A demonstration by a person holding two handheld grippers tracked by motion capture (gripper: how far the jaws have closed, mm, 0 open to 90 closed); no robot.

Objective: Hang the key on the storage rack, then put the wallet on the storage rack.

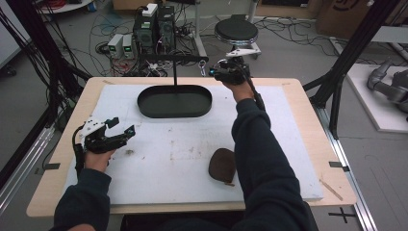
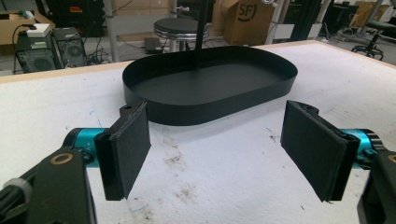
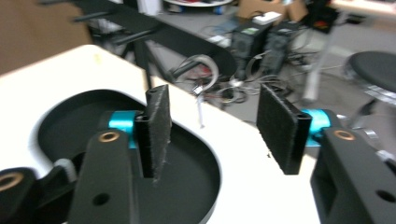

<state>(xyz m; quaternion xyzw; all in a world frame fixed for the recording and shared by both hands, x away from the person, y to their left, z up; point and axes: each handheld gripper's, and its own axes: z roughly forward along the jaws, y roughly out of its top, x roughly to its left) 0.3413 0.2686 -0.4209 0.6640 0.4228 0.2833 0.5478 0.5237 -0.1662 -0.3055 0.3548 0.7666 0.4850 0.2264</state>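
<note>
Black tray (image 1: 174,101), white mat (image 1: 163,154), brown pouch (image 1: 222,165)

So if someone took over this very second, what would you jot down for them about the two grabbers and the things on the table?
Left gripper: open, nothing held, low over the white mat, facing the black tray.
Right gripper: open, nothing between the pads, raised by the end of the stand's bar.
Small metal piece: dangles beyond the open jaws and seems to hang from the bar's end.
Brown flat piece: lies on the mat near the right forearm, untouched.
Done, it seems: the metal piece is hung. Left, probably: draw the right gripper clear without knocking it.
</note>
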